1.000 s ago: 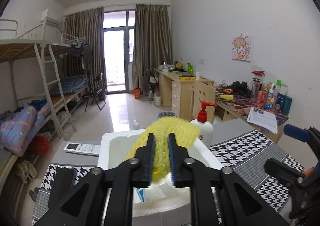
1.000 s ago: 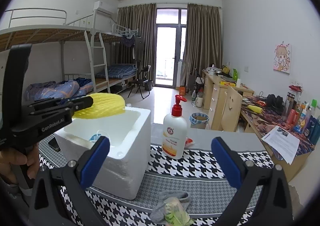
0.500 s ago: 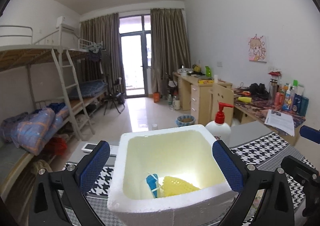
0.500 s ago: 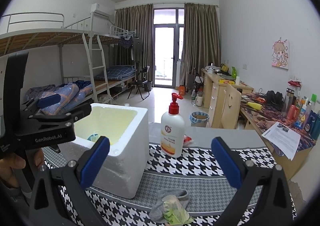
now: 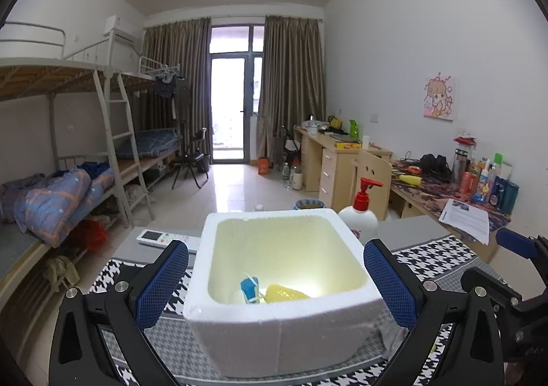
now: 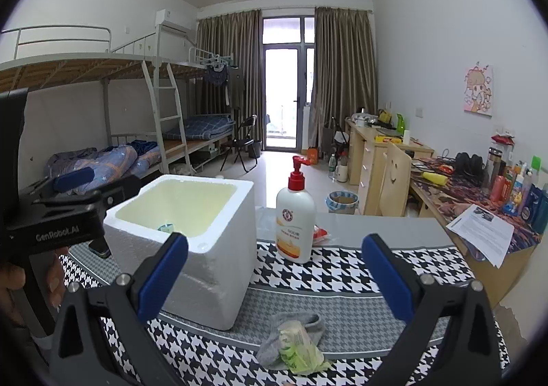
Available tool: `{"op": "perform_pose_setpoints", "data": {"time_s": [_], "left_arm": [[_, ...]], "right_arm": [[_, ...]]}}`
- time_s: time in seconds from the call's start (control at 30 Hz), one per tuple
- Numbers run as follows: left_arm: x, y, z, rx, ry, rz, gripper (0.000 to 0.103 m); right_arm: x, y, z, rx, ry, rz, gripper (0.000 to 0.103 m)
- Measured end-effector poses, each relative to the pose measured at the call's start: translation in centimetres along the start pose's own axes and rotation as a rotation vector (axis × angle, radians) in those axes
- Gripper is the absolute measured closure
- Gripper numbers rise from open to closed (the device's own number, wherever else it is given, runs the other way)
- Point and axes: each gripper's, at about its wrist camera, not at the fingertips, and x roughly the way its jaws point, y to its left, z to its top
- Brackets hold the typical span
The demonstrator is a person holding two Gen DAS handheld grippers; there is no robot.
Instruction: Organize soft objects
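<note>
Covering the table in front of me is a houndstooth cloth (image 6: 342, 269), black and white with grey bands. On it stands the white foam box (image 5: 284, 327), open on top, at about 11 o'clock from my right gripper and straight at 12 o'clock from my left one. A pump bottle (image 6: 295, 215) with red head stands upright just beside the box, at its 3 o'clock side in the right view. My left gripper (image 5: 275, 280) has just been opening its jaws; now they stand wide apart, one on each side of the box, and they press on nothing. The yellow foam net (image 5: 286, 293) lies down inside the box, next to a small blue thing (image 5: 249, 288). My right gripper (image 6: 274, 278) is also spread wide and empty. At 6 o'clock below it, on the cloth, lies a grey sock (image 6: 301, 327) with a crumpled green bag (image 6: 298, 350) on it.
</note>
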Motion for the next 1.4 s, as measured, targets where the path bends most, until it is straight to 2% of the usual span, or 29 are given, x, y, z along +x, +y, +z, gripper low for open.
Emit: {"op": "perform_pose_setpoints", "data": {"time_s": [0.53,0.93,1.1,1.4], "left_arm": [[-5.0,-1.4,-1.6,0.015,-0.031,-0.032,0.001],[-7.8,-2.4,-5.0,0.042,-0.047,-0.077,0.001],[-8.6,-2.4,-6.4,0.022,-0.043,-0.111,0.001],[-10.4,-2.0,-9.1,-0.007,-0.060,-0.116,0.001]], "right_arm": [[-4.1,0.0,-1.4,-0.001,-0.022,-0.012,0.001],[-6.4,0.0,-4.2,0.029,-0.021,-0.010,0.001],[-6.9,0.2,-5.6,0.039,-0.023,-0.009,0.001],[-7.7,0.9,-8.5,0.037,-0.022,-0.002,0.001]]}}
